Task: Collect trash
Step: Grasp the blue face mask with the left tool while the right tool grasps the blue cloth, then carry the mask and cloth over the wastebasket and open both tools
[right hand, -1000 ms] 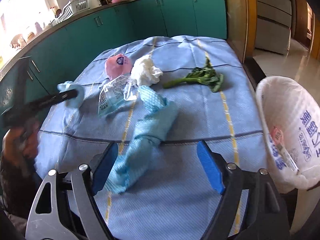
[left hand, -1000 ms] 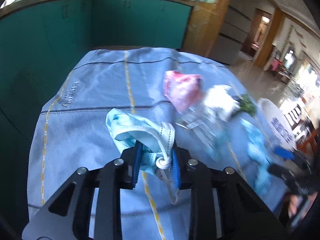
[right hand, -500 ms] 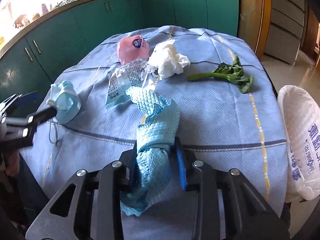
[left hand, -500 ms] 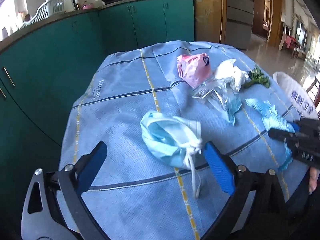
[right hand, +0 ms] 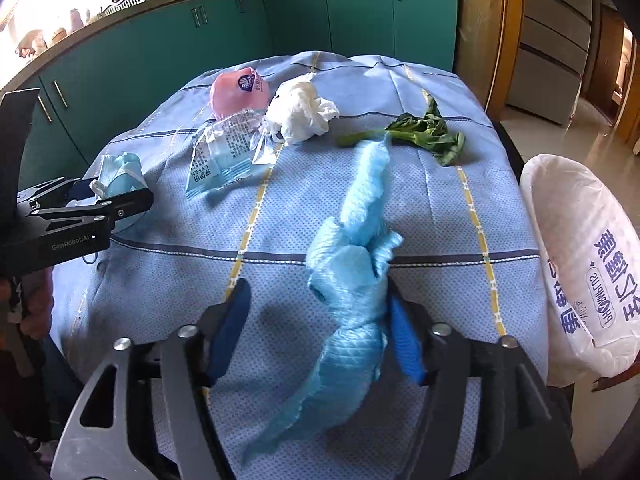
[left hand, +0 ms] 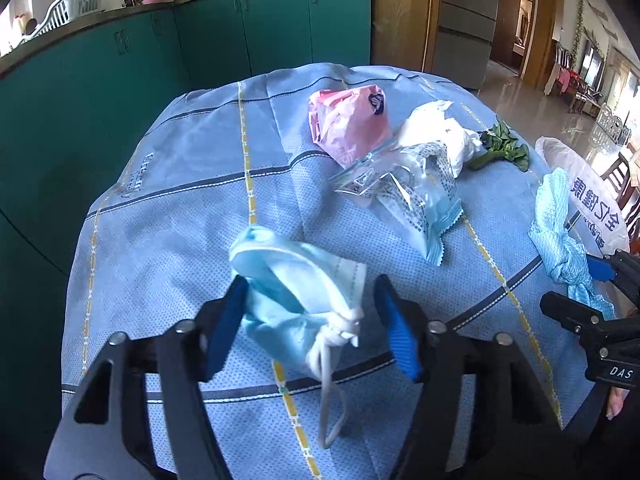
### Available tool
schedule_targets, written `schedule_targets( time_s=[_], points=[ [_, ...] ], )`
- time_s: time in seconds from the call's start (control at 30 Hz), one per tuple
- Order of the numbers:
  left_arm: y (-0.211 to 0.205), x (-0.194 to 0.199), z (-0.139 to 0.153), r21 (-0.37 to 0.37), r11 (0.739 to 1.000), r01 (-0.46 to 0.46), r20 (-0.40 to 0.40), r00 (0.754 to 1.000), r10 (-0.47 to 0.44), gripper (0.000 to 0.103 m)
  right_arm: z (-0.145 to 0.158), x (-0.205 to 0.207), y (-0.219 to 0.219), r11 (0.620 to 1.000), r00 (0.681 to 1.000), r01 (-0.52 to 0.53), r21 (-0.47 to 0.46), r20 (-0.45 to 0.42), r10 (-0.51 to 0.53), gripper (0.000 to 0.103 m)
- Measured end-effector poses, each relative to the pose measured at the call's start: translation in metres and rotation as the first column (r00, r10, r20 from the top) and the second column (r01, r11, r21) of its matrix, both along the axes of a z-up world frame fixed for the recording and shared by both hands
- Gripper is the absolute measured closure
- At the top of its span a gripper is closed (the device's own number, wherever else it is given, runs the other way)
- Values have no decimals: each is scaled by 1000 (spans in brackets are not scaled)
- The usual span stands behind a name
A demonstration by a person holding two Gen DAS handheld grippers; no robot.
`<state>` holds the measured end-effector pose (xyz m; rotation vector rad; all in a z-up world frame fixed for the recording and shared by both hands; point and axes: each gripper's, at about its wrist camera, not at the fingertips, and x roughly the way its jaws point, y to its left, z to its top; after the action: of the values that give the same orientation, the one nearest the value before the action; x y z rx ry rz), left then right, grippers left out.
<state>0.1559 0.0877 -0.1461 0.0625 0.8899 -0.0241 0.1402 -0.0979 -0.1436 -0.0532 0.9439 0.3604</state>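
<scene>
My left gripper (left hand: 310,322) is open, its jaws either side of a crumpled light-blue face mask (left hand: 296,280) lying on the blue tablecloth (left hand: 172,200); the mask also shows in the right wrist view (right hand: 120,172). My right gripper (right hand: 316,330) is open; a blue mesh cloth (right hand: 352,280) hangs against its right pad, lifted and blurred. That cloth shows at the right edge of the left wrist view (left hand: 560,236). A white plastic trash bag (right hand: 580,264) stands open beside the table's right edge.
On the table lie a pink bag (left hand: 348,124), crumpled white tissue (right hand: 300,112), a clear printed wrapper (left hand: 408,188) and a green leafy vegetable (right hand: 424,132). Teal cabinets (right hand: 160,40) run behind the table.
My left gripper let go of the mask, opened wide, then narrowed around it. My right gripper shut on the mesh cloth, lifted it toward the bag, and now stands open again.
</scene>
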Motion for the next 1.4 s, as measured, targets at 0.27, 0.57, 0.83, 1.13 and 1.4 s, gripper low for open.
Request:
schedule_targets(
  time_s=[0.27, 0.57, 0.83, 1.13, 1.4],
  points=[
    [13, -17, 16, -55, 998, 17, 36, 999, -15, 73, 2, 4, 1, 1000, 1000, 12, 0, 12, -12, 30],
    [-1, -35, 36, 50, 998, 30, 124, 992, -36, 73, 2, 13, 8, 1000, 1000, 19, -6, 20, -19, 28],
    [-6, -37, 36, 67, 997, 46, 129, 990, -55, 73, 0, 9, 4, 1000, 1000, 21, -15, 15, -21, 71],
    [-10, -38, 37, 69, 996, 52, 135, 989, -61, 73, 25, -3, -22, 997, 993, 80, 8, 92, -81, 71],
    [-26, -33, 40, 88, 994, 64, 158, 984, -77, 73, 44, -9, -59, 984, 973, 177, -1, 148, -175, 71]
  ],
)
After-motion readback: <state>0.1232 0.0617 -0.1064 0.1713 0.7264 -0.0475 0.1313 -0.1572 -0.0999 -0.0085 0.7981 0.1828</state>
